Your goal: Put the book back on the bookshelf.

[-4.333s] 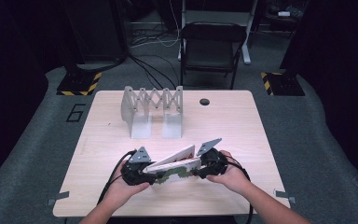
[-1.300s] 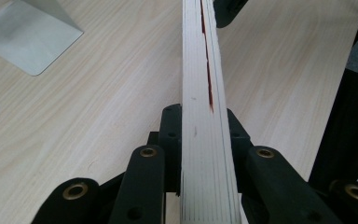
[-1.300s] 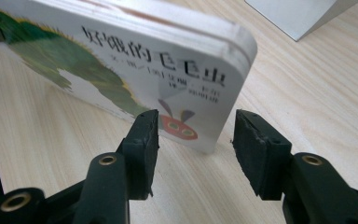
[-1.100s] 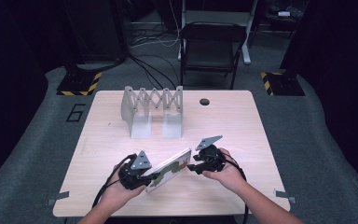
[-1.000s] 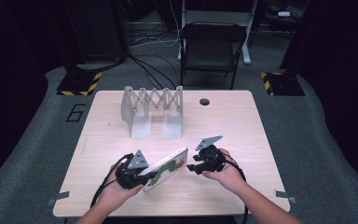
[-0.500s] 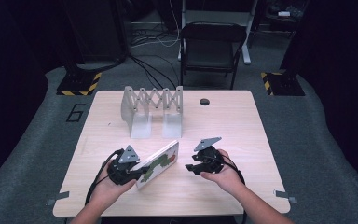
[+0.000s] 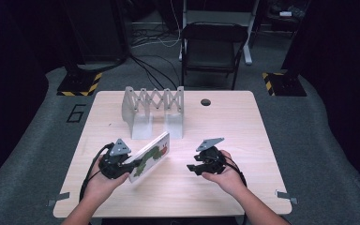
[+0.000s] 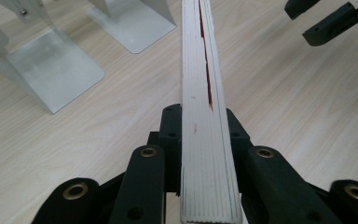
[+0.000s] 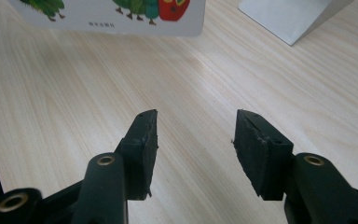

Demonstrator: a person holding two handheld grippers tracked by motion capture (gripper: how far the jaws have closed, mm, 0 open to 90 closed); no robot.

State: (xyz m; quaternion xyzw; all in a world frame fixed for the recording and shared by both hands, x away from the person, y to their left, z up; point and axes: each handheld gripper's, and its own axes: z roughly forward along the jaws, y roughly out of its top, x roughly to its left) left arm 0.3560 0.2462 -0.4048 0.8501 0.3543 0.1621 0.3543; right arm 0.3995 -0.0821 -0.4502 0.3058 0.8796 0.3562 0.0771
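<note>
One hand-held gripper now carries book: left clamped on spine edge, lifting toward rack; right let go, jaws apart, empty over surface.

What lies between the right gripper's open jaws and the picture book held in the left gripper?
Only bare wooden table: in the right gripper view, nothing sits between the right gripper and the picture book.

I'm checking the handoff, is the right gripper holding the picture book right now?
No, the right gripper has its jaws apart over bare table, while the picture book is clamped in the left gripper.
</note>
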